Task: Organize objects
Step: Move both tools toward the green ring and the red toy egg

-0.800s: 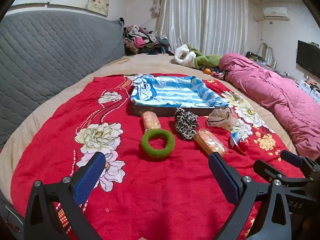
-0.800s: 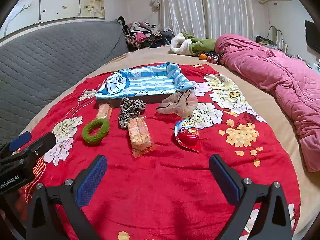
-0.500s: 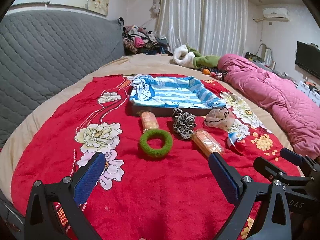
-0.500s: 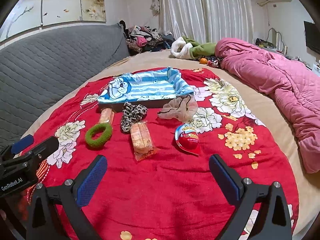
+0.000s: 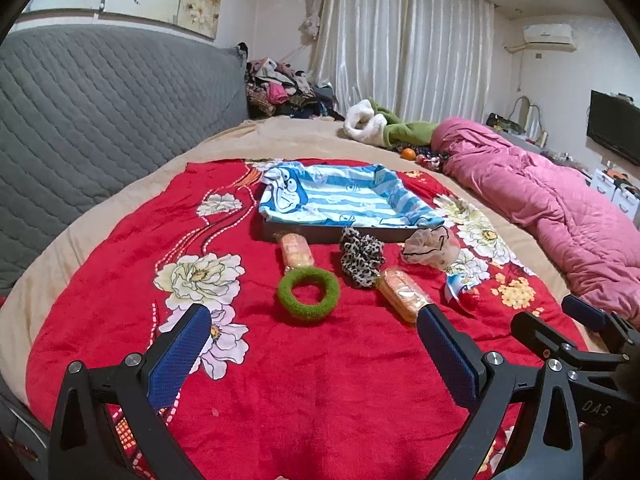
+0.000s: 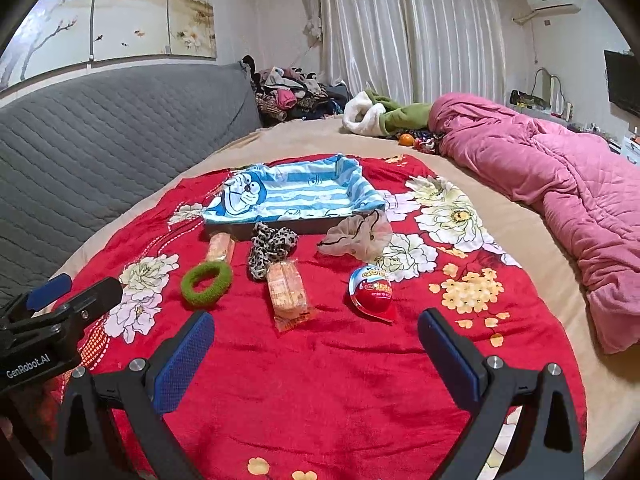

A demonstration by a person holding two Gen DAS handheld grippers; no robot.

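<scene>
We hold our left claw (image 5: pixel 314 354) and right claw (image 6: pixel 316 352) level, both spread wide and empty, short of the green scrunchie (image 5: pixel 308 295) before the Doraemon-lined tray (image 5: pixel 344 200).

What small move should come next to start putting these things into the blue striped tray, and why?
Probably ease the left tool forward and down over the green ring. Both tools are open and hold nothing; the right tool hangs just short of the items. The ring lies nearest ahead of the left tool, flat on the red blanket, and nothing lies in the blue striped tray yet.
</scene>
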